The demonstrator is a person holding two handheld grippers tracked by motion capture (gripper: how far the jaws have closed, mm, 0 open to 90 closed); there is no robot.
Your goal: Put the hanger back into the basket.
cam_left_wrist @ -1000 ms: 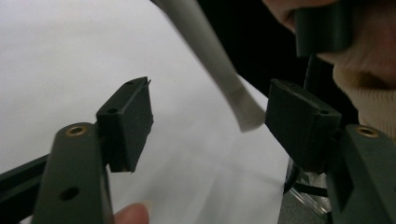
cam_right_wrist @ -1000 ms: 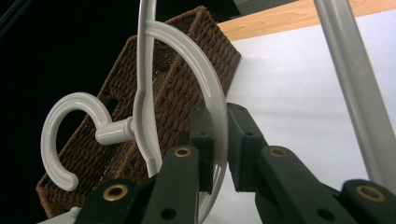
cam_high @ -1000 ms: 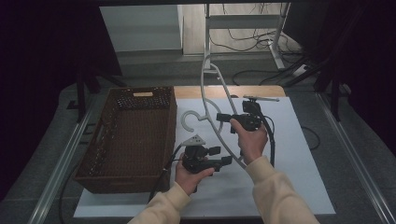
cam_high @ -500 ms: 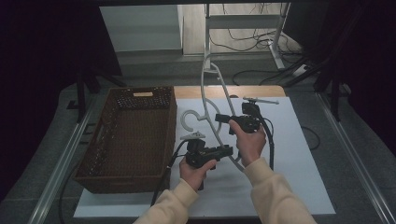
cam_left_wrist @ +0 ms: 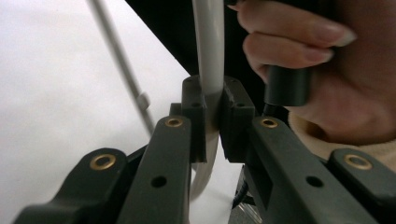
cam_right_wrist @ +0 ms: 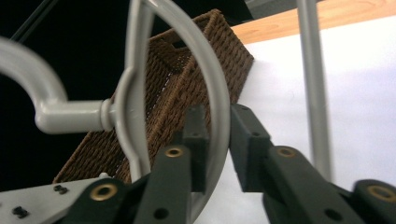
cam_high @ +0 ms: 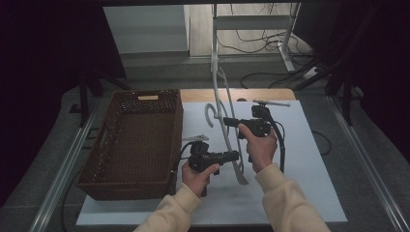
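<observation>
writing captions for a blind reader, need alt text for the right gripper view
Two black jaws of the right gripper close on the curved bar of a grey plastic clothes hanger, its hook pointing left. Behind stand a brown woven wicker basket and a white table sheet.

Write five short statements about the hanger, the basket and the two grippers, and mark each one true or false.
1. The left gripper is shut on the pale grey plastic clothes hanger. True.
2. The hanger lies inside the brown woven wicker basket. False: it is held up over the white table top, to the right of the basket.
3. The right gripper has the hanger's curved arm between its jaws. True.
4. The basket holds folded clothes. False: no clothes can be seen in it.
5. The basket stands at the right edge of the table. False: it stands on the left side.
</observation>
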